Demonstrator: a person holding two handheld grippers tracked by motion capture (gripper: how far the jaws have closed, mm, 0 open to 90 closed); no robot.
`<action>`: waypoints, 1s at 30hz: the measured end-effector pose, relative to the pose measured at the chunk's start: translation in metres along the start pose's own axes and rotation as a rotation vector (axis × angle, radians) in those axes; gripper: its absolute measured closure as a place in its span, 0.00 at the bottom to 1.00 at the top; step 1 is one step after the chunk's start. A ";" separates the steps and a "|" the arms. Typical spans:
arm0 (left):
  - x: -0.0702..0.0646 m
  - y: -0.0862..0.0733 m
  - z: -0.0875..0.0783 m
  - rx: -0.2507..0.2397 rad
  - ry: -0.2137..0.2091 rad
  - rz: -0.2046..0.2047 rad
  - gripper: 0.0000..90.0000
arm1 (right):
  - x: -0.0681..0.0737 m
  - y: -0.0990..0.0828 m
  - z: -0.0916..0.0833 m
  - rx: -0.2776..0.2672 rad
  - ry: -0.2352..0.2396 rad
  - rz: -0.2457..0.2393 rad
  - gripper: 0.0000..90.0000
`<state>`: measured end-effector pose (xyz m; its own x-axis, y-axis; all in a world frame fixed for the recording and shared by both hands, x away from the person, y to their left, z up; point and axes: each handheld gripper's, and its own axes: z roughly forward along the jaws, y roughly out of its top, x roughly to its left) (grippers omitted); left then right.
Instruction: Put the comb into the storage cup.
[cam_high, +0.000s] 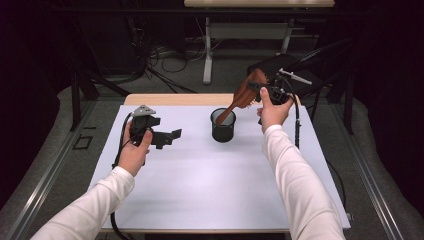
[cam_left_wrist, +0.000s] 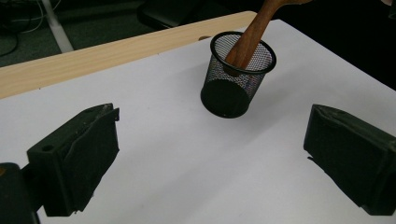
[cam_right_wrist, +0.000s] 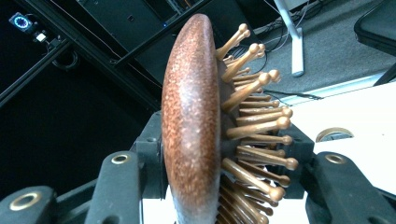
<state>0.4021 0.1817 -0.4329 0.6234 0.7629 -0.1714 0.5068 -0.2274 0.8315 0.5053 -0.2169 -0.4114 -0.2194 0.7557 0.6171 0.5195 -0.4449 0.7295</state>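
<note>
A wooden hairbrush leans with its handle tip inside a black mesh cup near the table's far middle. My right gripper is shut on the brush's head, up and to the right of the cup. Seen along the right gripper, the brown brush head and its wooden pegs stand between the jaws. My left gripper hovers open over the white table left of the cup, nothing between its jaws. From the left gripper, the cup holds the brush handle.
A white sheet covers the table, with a wooden strip along its far edge. Beyond the table stand a white desk frame, cables on the floor and a dark chair.
</note>
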 end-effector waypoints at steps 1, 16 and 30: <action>0.000 0.000 0.000 0.000 0.001 0.000 0.04 | 0.000 0.000 0.000 0.000 -0.001 0.000 0.53; 0.001 0.000 0.001 0.002 0.002 -0.001 0.04 | -0.002 -0.008 0.006 0.009 -0.011 -0.011 0.53; 0.002 -0.001 0.000 0.003 0.006 0.000 0.04 | -0.004 -0.020 0.015 0.035 -0.026 -0.035 0.53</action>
<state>0.4031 0.1838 -0.4339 0.6199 0.7664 -0.1685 0.5089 -0.2293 0.8297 0.5074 -0.2035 -0.4328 -0.2170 0.7827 0.5833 0.5406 -0.4012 0.7395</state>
